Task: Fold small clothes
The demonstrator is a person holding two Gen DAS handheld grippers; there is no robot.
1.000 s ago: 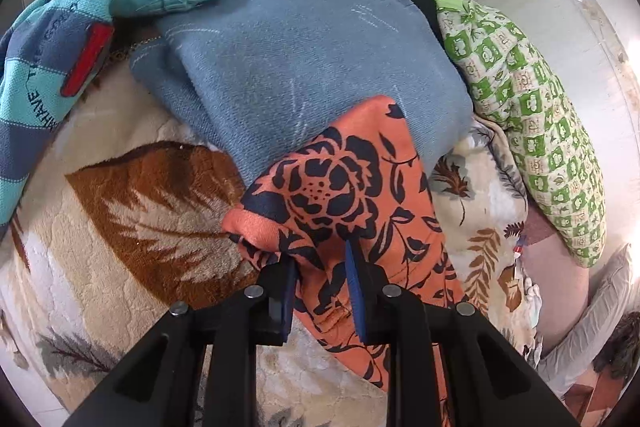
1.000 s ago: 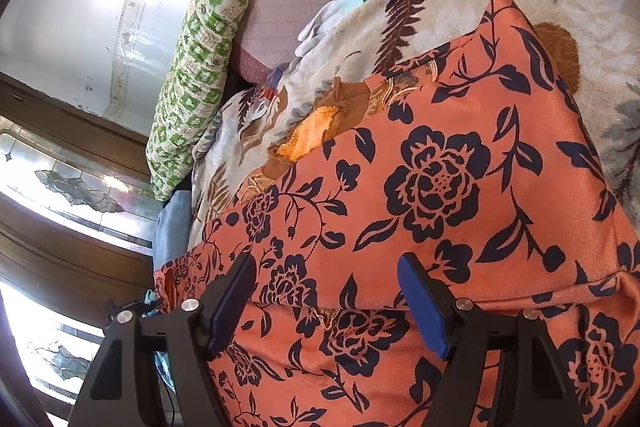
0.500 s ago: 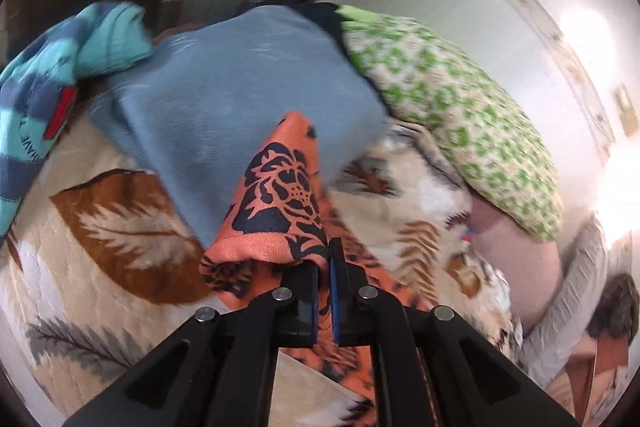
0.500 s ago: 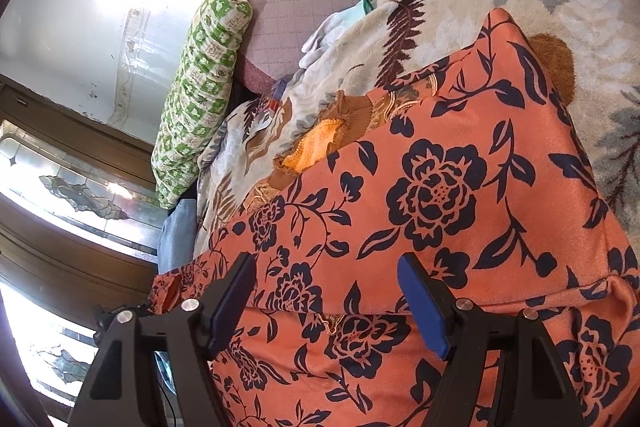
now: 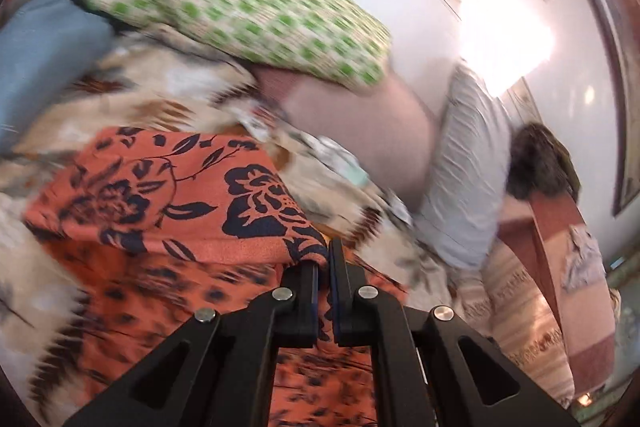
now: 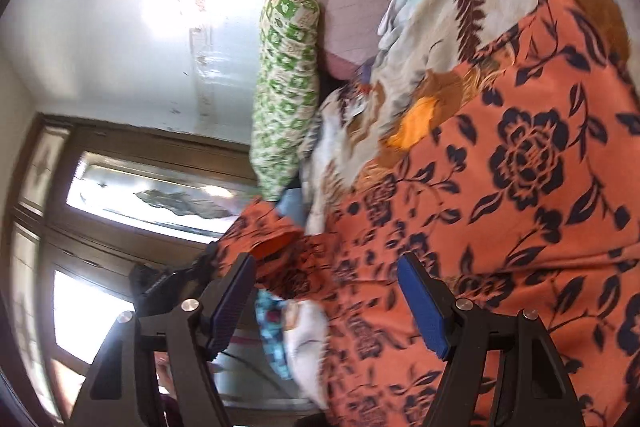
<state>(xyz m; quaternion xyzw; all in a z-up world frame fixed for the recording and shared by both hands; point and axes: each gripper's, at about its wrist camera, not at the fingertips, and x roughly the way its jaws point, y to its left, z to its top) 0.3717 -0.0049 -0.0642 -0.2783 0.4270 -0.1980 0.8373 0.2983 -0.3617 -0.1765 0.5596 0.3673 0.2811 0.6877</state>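
An orange garment with dark blue flowers (image 5: 180, 211) lies on the leaf-print blanket (image 5: 152, 87). My left gripper (image 5: 325, 261) is shut on one corner of it, and that flap is lifted and doubled over the rest. The left wrist view is blurred by motion. In the right wrist view the same garment (image 6: 520, 187) fills the right side. My right gripper (image 6: 326, 291) hovers over its edge, open, its blue pads (image 6: 422, 305) apart and pressing on nothing. At the left of that view, the left gripper (image 6: 160, 279) holds the lifted orange corner (image 6: 264, 231).
A green-patterned pillow (image 5: 240, 7), a pink pillow (image 5: 360, 131) and a grey pillow (image 5: 468, 167) line the wall side of the bed. A blue garment (image 5: 44, 67) lies at the far left. A wooden bed frame (image 5: 560, 227) stands at the right. Glass doors (image 6: 120, 187) are behind.
The left gripper closed on the orange garment's corner, then lifted and swept it toward the pillows, folding the flap over. The right gripper stayed open and tilted slightly.
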